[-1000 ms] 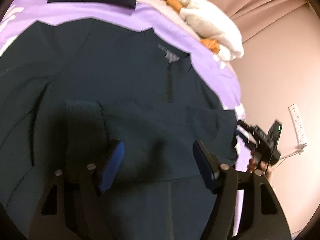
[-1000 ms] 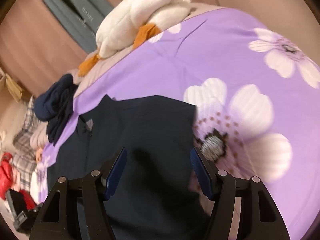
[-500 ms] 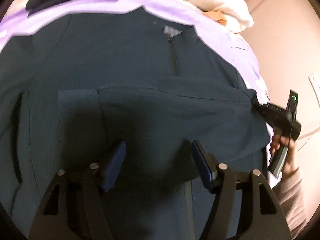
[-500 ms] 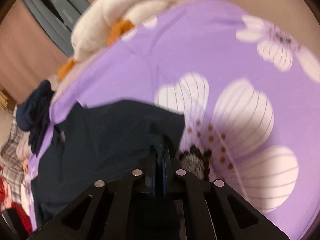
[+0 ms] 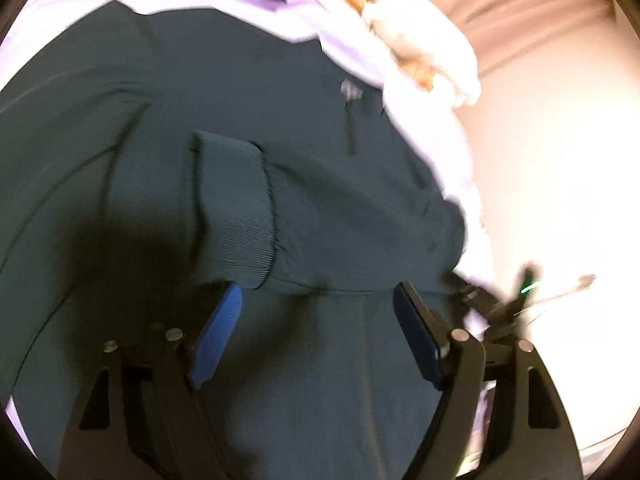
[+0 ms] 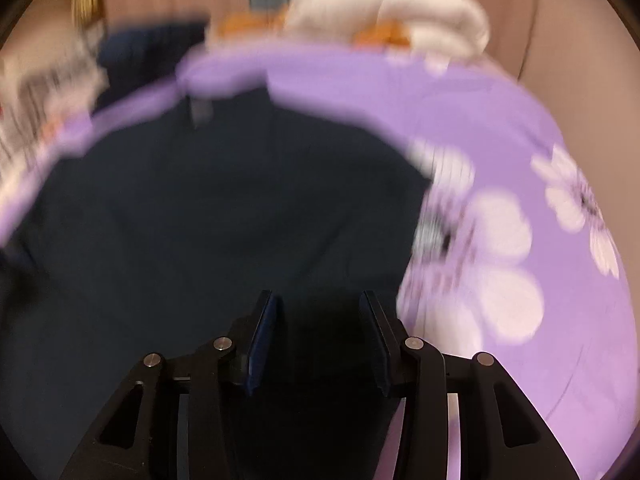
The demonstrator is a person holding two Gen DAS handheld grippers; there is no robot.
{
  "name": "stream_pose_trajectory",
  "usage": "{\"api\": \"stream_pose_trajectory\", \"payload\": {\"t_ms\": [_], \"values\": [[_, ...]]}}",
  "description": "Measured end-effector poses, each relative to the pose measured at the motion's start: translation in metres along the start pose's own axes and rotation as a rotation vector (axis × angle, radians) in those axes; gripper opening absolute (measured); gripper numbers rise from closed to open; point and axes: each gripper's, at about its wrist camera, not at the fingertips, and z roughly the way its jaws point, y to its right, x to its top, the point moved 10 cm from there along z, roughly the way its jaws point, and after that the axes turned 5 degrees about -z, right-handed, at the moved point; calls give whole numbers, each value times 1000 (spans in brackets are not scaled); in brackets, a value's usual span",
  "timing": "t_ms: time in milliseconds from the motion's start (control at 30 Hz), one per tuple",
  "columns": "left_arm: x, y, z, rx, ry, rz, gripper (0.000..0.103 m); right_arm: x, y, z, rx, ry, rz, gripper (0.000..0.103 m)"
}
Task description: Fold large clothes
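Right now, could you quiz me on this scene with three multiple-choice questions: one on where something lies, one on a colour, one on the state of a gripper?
1. Where does the sleeve cuff lie?
A. folded across the jacket
B. hanging off the bed
C. on the white plush

2. What colour is the bedsheet?
A. green with stripes
B. purple with white flowers
C. plain grey

3. How does the right gripper stand?
A. clamped on the plush
B. shut on a sheet corner
C. open, holding nothing

Answers:
1 A: the ribbed cuff rests on the jacket's front, below the zip.
2 B: white flowers show on purple cloth beside the jacket.
3 C: its jaws have just been opening, the pads stand apart above the dark cloth, and nothing is pinched between them.
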Motion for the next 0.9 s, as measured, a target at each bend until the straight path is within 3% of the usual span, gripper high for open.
{"api": "stream_pose_trajectory", "payload": {"t_ms": [100, 200, 300, 433, 467, 533, 567, 600, 633, 700, 833, 900], "values": [[13, -17, -26, -2, 71, -67, 83, -4, 4, -7, -13, 36, 17, 43], [30, -27, -31, -42, 96, -133, 83, -1, 5, -31, 37, 76, 118, 43], [43, -33, -22, -85, 90, -185, 82, 7, -3, -59, 75, 160, 144, 44], [59, -36, 9, -122, 57, -242, 75, 13, -16, -67, 101, 187, 120, 44], [62, -37, 17, -125, 42, -256, 67, 15, -19, -68, 107, 191, 112, 44], [67, -38, 32, -133, 7, -280, 63, 20, -21, -65, 120, 197, 97, 44], [72, -37, 39, -129, 1, -283, 44, 22, -23, -63, 129, 198, 92, 44], [77, -37, 43, -126, -5, -288, 16, 26, -26, -62, 142, 198, 90, 44], [84, -32, 47, -142, -12, -296, 8, 27, -34, -64, 147, 198, 90, 44], [96, -22, 42, -155, 20, -265, 8, 25, -45, -67, 154, 209, 89, 44], [111, 6, 17, -187, 125, -105, 7, 36, -56, -68, 178, 254, 86, 44], [102, -4, 25, -145, 84, -85, 6, 43, -58, -60, 185, 251, 104, 44]]}}
